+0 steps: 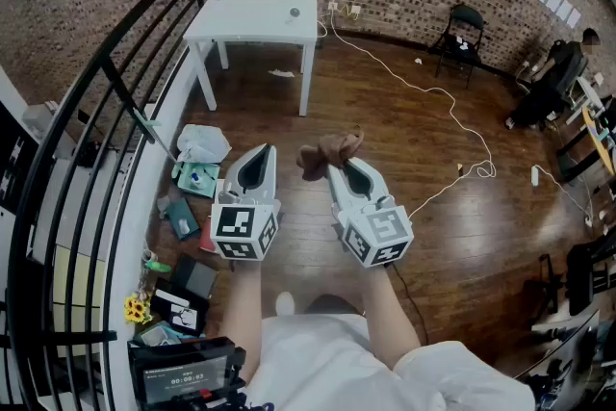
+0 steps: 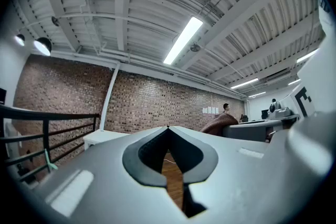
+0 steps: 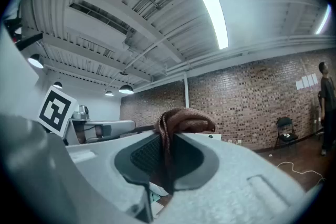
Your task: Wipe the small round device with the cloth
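Note:
The small round device (image 1: 295, 12) lies on a white table (image 1: 252, 18) by the far brick wall, well away from both grippers. My right gripper (image 1: 341, 161) is shut on a brown cloth (image 1: 329, 152). In the right gripper view the cloth (image 3: 182, 120) bunches up out of the closed jaws of the right gripper (image 3: 167, 136). My left gripper (image 1: 259, 157) hangs beside it, shut and empty; in its own view the left gripper (image 2: 168, 128) shows its tips meeting. Both are held level over the wooden floor.
A black railing (image 1: 101, 101) runs along the left, with bags and clutter (image 1: 196, 165) at its foot. A white cable (image 1: 435, 97) snakes across the floor. A black chair (image 1: 465, 26) stands at the back wall, and desks and chairs (image 1: 568, 91) at the right.

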`<control>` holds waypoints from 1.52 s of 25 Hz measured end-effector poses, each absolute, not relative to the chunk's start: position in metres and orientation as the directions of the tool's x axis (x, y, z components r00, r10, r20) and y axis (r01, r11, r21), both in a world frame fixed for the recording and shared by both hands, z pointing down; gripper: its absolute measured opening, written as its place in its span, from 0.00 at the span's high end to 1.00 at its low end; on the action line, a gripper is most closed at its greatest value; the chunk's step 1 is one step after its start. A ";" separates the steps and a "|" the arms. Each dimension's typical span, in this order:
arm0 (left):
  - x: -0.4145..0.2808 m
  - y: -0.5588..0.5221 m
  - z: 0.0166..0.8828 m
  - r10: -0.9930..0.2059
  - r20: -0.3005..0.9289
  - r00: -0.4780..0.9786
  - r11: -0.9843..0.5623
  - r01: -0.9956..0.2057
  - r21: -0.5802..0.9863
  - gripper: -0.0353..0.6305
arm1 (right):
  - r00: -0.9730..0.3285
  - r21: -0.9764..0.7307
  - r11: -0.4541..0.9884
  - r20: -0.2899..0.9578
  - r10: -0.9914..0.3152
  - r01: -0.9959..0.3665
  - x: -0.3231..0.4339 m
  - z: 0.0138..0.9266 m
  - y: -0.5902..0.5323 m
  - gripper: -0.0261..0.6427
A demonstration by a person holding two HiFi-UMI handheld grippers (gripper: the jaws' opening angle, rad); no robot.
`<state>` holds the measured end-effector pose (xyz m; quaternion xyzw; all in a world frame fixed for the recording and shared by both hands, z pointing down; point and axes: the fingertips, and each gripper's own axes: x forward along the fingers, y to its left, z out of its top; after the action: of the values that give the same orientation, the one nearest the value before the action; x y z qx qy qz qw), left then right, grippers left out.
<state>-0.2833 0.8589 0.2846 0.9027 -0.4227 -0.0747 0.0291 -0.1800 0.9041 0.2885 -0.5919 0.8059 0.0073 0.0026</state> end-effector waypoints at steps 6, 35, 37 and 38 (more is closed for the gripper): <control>-0.279 0.821 0.291 -0.730 -0.081 0.679 -0.683 -0.719 0.131 0.92 | -0.299 0.010 0.299 -0.006 -0.954 -0.954 -0.180 0.288 0.865 0.90; -0.055 0.453 0.312 -0.812 0.000 0.584 -0.581 -0.809 0.091 0.92 | -0.357 -0.100 0.355 0.002 -0.934 -0.930 0.058 0.321 0.496 0.90; -0.048 0.424 0.321 -0.808 0.001 0.589 -0.586 -0.804 0.097 0.92 | -0.362 -0.094 0.359 0.013 -0.932 -0.929 0.061 0.330 0.469 0.90; -0.045 0.408 0.326 -0.806 -0.001 0.592 -0.589 -0.801 0.102 0.92 | -0.361 -0.089 0.358 0.019 -0.932 -0.929 0.064 0.334 0.454 0.90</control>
<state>-0.0448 0.4078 0.3255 0.8911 -0.4509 -0.0235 0.0453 0.0638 0.4537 0.3343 -0.5650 0.8239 -0.0420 0.0173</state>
